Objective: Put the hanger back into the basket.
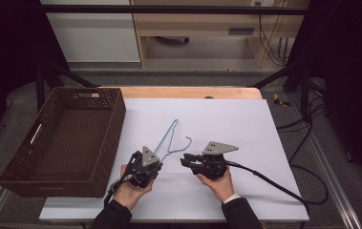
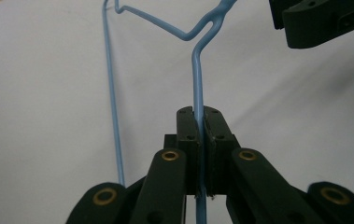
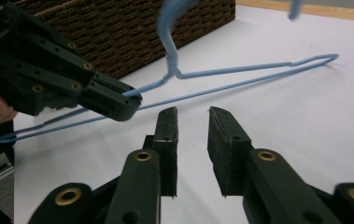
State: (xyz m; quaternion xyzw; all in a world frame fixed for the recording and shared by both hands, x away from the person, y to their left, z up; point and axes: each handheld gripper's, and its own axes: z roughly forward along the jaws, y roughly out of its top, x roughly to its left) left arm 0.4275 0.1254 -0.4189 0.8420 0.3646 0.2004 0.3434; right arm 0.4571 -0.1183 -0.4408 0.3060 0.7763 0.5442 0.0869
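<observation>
Item: blue hanger [image 2: 197, 79], pinched by left hand-held gripper [image 2: 198, 116]; right hand-held gripper [image 3: 192, 116] beside it, jaws parted, empty. Step: handover done. Next: carry to basket [image 1: 59, 133].

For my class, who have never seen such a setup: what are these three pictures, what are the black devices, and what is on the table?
A person sits at a table covered by a white sheet, holding a hand-operated black gripper in each hand. One picture looks down from above; the other two come from cameras riding on each gripper, looking along its fingers. A brown wicker basket stands at the left. A blue wire hanger rests on the sheet. The left gripper is shut on the hanger's wire. The right gripper has nothing between its parted fingers.
</observation>
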